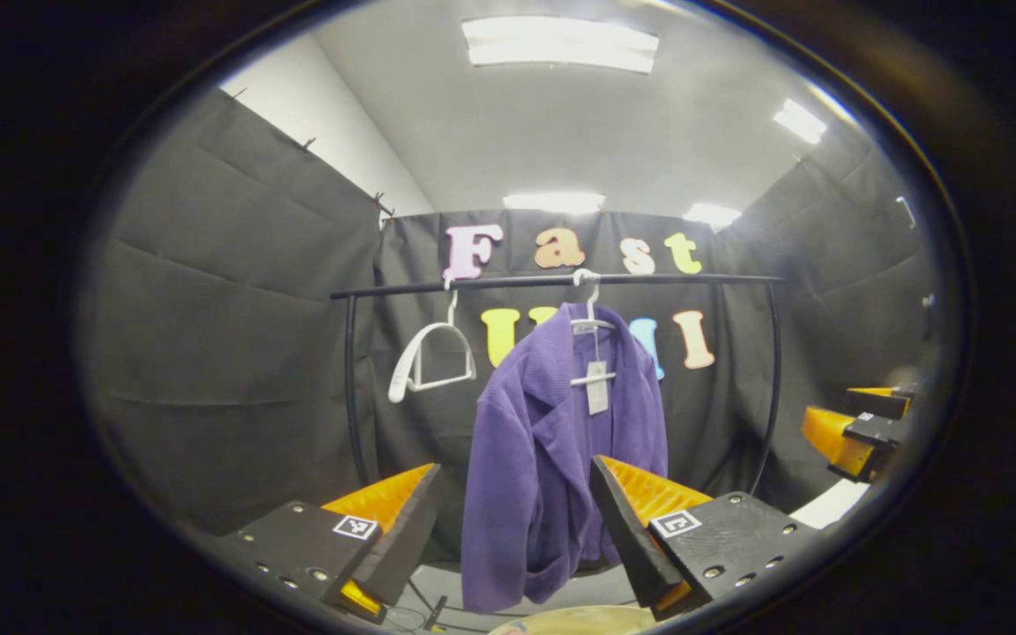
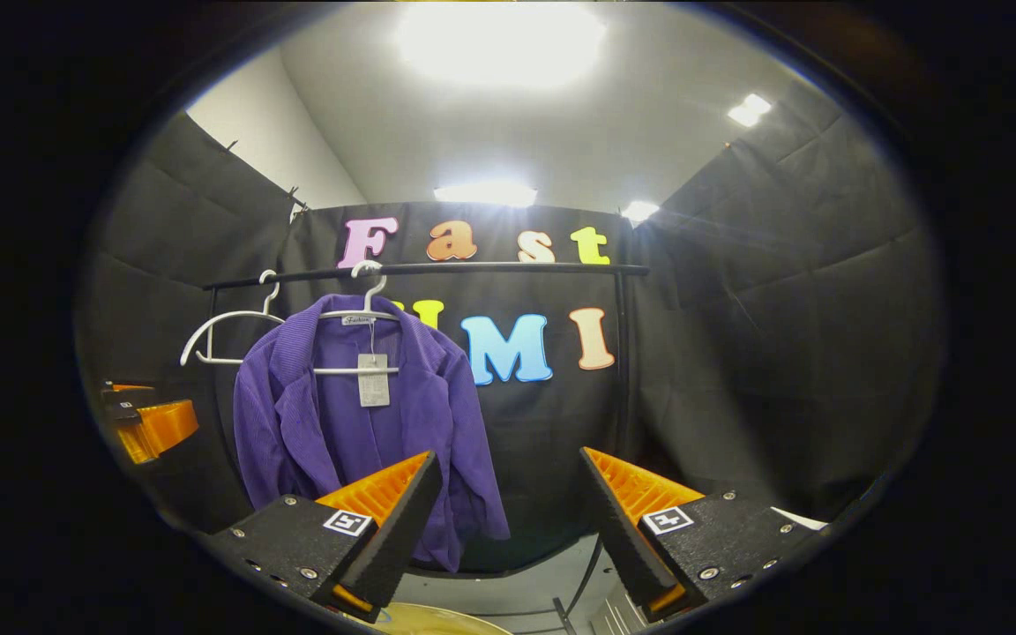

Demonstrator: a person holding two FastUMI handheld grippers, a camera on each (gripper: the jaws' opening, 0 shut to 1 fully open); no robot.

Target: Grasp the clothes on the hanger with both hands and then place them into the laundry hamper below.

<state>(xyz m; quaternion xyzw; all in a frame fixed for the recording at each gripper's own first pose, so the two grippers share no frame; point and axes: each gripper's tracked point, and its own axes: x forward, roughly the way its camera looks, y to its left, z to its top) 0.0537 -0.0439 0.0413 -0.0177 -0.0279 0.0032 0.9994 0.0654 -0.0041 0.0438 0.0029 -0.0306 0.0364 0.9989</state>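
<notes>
Left gripper view gives you the rail (image 1: 552, 282), then the purple jacket (image 1: 543, 459) hanging from its white hanger (image 1: 592, 322). It looks soft and light, so pinch each shoulder. Left tongs (image 1: 512, 529) and right tongs (image 2: 508, 520) gape, holding nothing.

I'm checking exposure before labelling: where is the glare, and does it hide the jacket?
Right gripper view: a ceiling light blows out, but the purple jacket stays sharp. Left gripper view: the lights are milder, the jacket clear, the rail bowed by fisheye.
</notes>
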